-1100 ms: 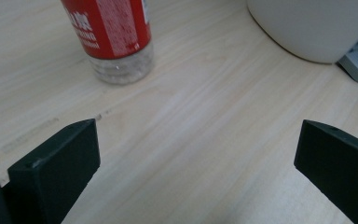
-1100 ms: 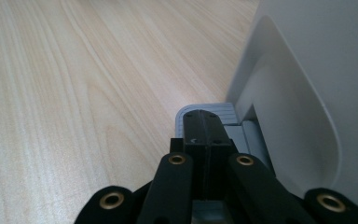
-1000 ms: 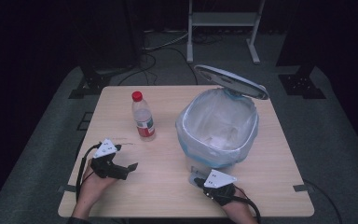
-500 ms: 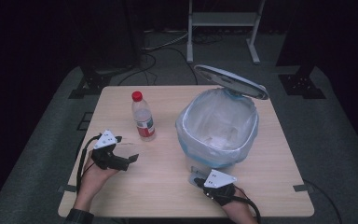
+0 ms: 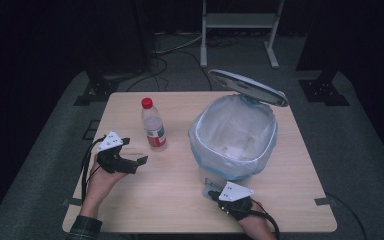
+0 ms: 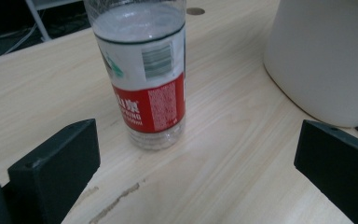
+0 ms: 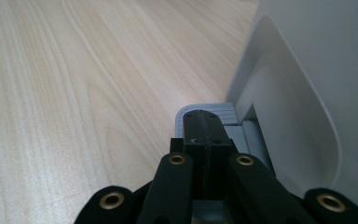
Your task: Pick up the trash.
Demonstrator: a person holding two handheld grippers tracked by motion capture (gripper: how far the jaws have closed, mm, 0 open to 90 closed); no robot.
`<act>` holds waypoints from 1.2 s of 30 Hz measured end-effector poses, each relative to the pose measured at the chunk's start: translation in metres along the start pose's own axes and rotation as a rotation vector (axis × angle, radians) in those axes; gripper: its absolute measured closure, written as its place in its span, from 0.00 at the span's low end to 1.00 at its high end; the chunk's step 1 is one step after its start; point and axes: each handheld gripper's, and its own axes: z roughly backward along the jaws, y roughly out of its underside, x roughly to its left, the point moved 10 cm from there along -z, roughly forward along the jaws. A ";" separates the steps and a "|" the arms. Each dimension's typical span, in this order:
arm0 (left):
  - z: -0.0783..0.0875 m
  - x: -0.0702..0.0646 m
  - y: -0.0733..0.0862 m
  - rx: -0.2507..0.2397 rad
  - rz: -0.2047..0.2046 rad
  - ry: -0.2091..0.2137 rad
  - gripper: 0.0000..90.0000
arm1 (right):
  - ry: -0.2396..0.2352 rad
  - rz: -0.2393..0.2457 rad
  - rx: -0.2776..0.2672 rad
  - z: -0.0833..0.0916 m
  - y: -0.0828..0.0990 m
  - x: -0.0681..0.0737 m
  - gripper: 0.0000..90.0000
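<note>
A clear plastic bottle (image 5: 153,126) with a red cap and red label stands upright on the wooden table (image 5: 180,200). My left gripper (image 5: 134,151) is just left of it, open and pointing at it. In the left gripper view the bottle (image 6: 151,88) stands ahead between the widely spread jaws, and my left gripper (image 6: 196,144) holds nothing. A white pedal bin (image 5: 234,137) lined with a bag stands at the right with its lid (image 5: 247,86) raised. My right gripper (image 7: 204,127) is shut, its tip resting on the bin's grey pedal (image 7: 200,110).
The bin's white wall (image 6: 326,56) rises close to the right of the bottle. A scratch marks the tabletop in front of the left gripper. Beyond the table's far edge are a metal stand (image 5: 237,20) and cables on the dark floor.
My left gripper has moved forward and to the right, closer to the bottle. The right gripper has stayed on the pedal and the lid stays up.
</note>
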 end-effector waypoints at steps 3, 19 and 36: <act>-0.001 0.001 -0.004 -0.009 0.001 -0.002 0.00 | 0.000 -0.001 0.000 0.000 0.000 0.000 1.00; -0.019 0.014 -0.021 -0.044 -0.002 -0.012 0.00 | 0.001 0.000 -0.002 0.000 0.000 0.000 1.00; -0.043 0.027 -0.033 -0.058 -0.008 -0.012 0.00 | 0.001 0.002 -0.001 0.000 0.000 0.000 1.00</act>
